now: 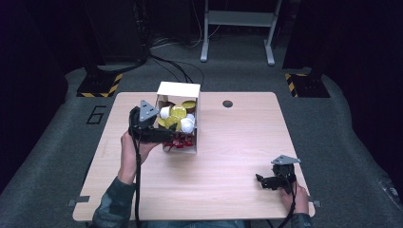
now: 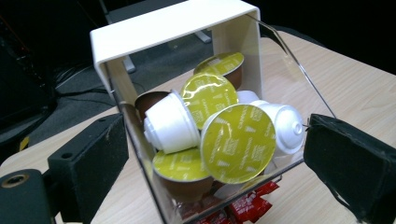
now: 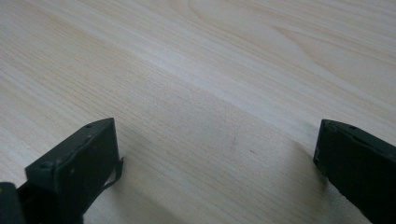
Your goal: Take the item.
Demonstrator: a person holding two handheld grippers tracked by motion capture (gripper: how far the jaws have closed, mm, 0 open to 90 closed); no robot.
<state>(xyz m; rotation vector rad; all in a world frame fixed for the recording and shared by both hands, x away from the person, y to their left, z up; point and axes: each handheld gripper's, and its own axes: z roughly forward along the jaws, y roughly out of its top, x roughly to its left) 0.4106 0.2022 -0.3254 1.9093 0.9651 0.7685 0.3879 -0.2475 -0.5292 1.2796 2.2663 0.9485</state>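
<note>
Large "6" (image 1: 97, 115) marked on grey floor left of worktop. "CAPPUCCINO" printed along yellow foil lid (image 2: 237, 142) of front capsule in left gripper view; smaller print and logo there too blurred to read. Other lids similar, illegible.

Bright overhead light on the table (image 1: 228, 156); dark surroundings — soft, slightly blurred frames.

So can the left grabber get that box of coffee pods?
Probably yes. The left gripper is open, its jaws on either side of the clear box of coffee pods, with nothing in between.
</note>
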